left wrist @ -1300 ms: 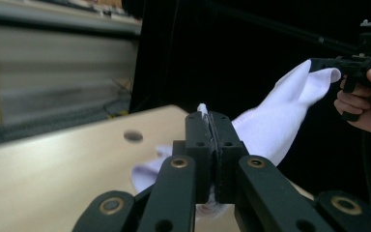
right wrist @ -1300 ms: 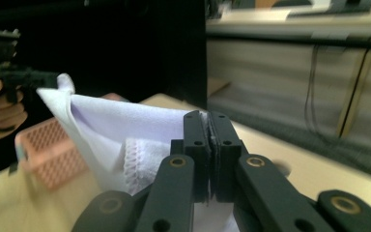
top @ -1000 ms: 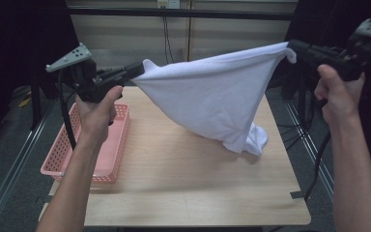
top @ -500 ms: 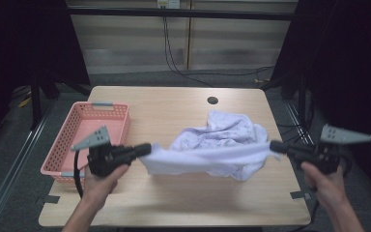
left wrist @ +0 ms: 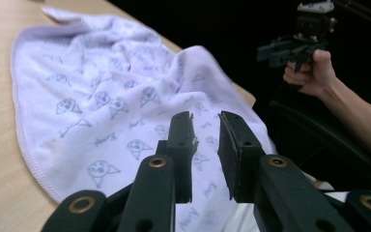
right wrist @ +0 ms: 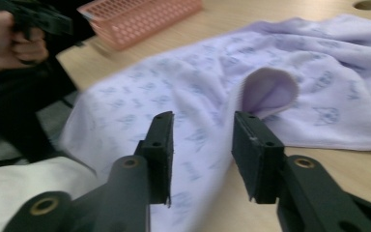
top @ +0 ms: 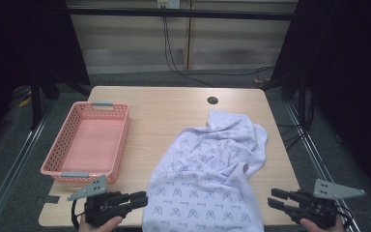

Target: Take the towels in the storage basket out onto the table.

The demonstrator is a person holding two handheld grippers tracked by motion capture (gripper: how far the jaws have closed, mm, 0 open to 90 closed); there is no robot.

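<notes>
Towel (top: 212, 179) lies spread on the surface (top: 174, 106) beside a pink basket (top: 89, 145). Left tongs (top: 142, 198) and right tongs (top: 274, 199) have just been opening, narrowly parted, holding nothing.

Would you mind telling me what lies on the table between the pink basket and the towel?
Nothing: in the high view, bare wood separates the basket from the towel.

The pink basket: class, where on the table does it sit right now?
In the high view the pink basket sits on the table's left side, left of the spread towel.
</notes>
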